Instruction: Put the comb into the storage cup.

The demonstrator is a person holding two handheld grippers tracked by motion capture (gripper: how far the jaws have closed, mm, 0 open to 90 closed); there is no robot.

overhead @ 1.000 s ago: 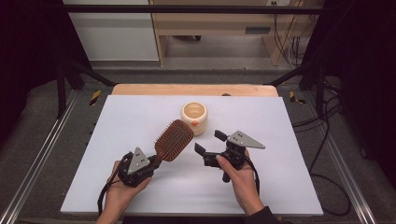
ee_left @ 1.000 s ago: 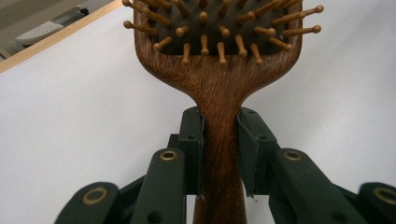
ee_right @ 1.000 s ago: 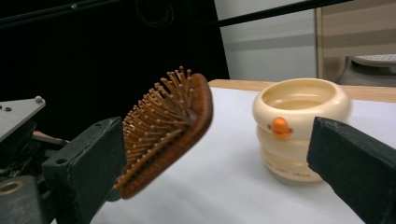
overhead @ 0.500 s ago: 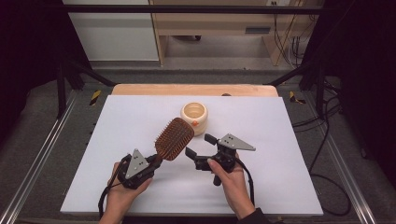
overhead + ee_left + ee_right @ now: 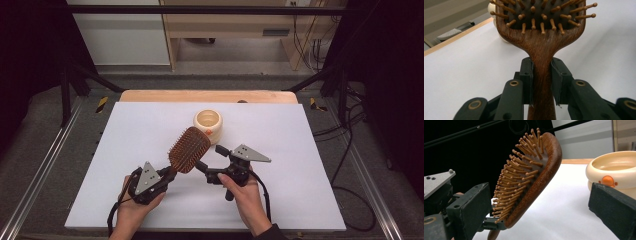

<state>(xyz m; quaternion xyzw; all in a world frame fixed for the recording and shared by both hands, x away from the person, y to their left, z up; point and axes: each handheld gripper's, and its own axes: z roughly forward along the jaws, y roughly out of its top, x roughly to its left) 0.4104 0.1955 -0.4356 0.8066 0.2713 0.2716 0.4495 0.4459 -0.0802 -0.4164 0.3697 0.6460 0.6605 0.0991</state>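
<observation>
A brown wooden paddle hairbrush [image 5: 189, 149] is held tilted above the white table, its bristles facing up and right. My left gripper [image 5: 167, 175] is shut on its handle; in the left gripper view the two pads [image 5: 527, 80] press on the handle [image 5: 542, 82] from both sides. My right gripper [image 5: 210, 157] stands open just right of the brush head, jaws pointing left at it. In the right gripper view the brush head [image 5: 531, 177] sits ahead between the wide-apart jaws, touching neither. A hand holds each gripper.
A cream round bowl [image 5: 208, 122] with an orange dot [image 5: 608, 180] stands on the white table top [image 5: 125, 145] just behind the brush. A wooden strip [image 5: 200, 95] edges the far side. Metal rails [image 5: 45, 160] flank the table.
My right gripper has shifted a little left toward the brush head, its jaws staying open. The left gripper and the brush have kept their place.
</observation>
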